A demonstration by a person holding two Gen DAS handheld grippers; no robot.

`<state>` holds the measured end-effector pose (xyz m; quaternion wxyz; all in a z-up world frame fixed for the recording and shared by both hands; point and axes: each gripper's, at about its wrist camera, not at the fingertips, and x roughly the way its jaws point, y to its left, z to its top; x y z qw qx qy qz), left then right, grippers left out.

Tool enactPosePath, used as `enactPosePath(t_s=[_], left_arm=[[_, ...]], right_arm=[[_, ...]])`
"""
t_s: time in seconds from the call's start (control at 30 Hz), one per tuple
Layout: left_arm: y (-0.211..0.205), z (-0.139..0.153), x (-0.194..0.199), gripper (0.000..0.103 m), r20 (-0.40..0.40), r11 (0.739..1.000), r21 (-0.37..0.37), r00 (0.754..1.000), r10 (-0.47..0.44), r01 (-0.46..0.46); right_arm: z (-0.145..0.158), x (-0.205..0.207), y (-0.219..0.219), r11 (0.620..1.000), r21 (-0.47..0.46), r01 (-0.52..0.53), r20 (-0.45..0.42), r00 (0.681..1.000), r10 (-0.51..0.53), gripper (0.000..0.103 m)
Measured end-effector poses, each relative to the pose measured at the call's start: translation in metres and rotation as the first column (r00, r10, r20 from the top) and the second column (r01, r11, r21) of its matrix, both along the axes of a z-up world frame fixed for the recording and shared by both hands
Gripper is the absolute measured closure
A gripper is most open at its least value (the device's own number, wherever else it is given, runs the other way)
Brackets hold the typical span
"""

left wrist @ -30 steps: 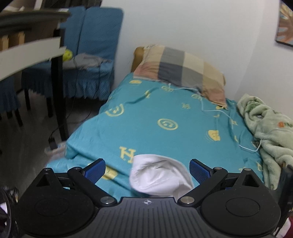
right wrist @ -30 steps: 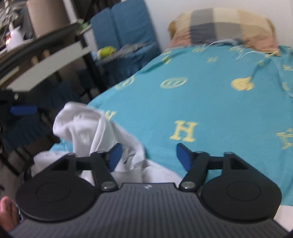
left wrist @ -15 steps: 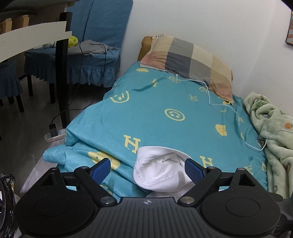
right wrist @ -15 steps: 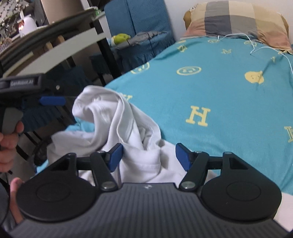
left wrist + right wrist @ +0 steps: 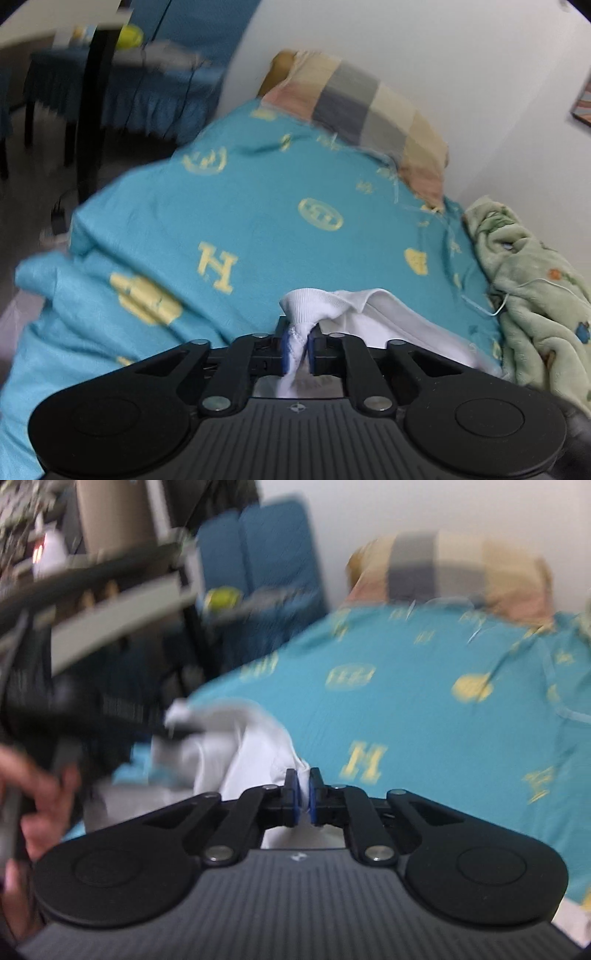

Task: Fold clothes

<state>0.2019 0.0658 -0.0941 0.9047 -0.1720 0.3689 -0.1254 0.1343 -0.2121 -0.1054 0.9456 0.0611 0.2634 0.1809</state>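
1. Left tongs: blue pads pressed together, pinching a ribbed edge of the white garment at lower centre of the left wrist view. The cloth bunches just above the pads and spreads toward the lower right.
2. Right tongs: pads closed on a fold of the same white garment at centre of the right wrist view. The cloth rises from the pads toward centre left.
3. The garment lies on the near end of the bed, on the teal bedsheet, partly lifted by both tongs.
4. Surroundings, left wrist view: a plaid pillow at upper centre against the white wall; a green fleece blanket along the right edge; a thin white cable running across sheet and blanket; a blue-covered chair at upper left, beside a dark post.
5. Writing: the sheet carries yellow printed motifs, including a letter "H". Other marks are too blurred to read.
6. Pose: in the right wrist view, the person's left hand appears at the left edge, gripping the handle of the other tool, which points toward the garment. Both views are motion-blurred.
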Motion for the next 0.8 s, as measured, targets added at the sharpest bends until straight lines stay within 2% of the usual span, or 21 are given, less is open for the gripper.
enactPosePath(t_s=[0.13, 0.2, 0.37, 0.5, 0.67, 0.8], left_arm=[[-0.001, 0.035, -0.027, 0.096, 0.115, 0.997, -0.077, 0.993, -0.023, 0.032], [-0.004, 0.061, -0.046, 0.097, 0.180, 0.996, -0.075, 0.983, -0.042, 0.057], [-0.010, 0.146, -0.087, 0.097, 0.351, 0.992, -0.086, 0.934, -0.061, 0.097], [-0.014, 0.232, -0.116, 0.098, 0.470, 0.989, -0.062, 0.878, -0.092, 0.137], [-0.028, 0.346, -0.150, 0.098, 0.604, 0.986, -0.011, 0.787, -0.126, 0.167], [-0.042, 0.429, -0.188, 0.098, 0.682, 0.984, 0.013, 0.718, -0.138, 0.177]], right_arm=[[0.036, -0.017, -0.015, 0.997, 0.016, 0.080, 0.088, 0.993, -0.082, 0.094], [0.055, -0.025, -0.023, 0.993, 0.029, 0.114, 0.121, 0.986, -0.117, 0.094], [0.124, -0.055, -0.046, 0.982, 0.089, 0.169, 0.214, 0.959, -0.185, 0.095], [0.194, -0.087, -0.055, 0.976, 0.107, 0.187, 0.333, 0.919, -0.213, 0.095], [0.288, -0.136, -0.061, 0.974, 0.116, 0.197, 0.492, 0.840, -0.228, 0.095], [0.354, -0.170, -0.066, 0.971, 0.130, 0.202, 0.575, 0.782, -0.240, 0.095]])
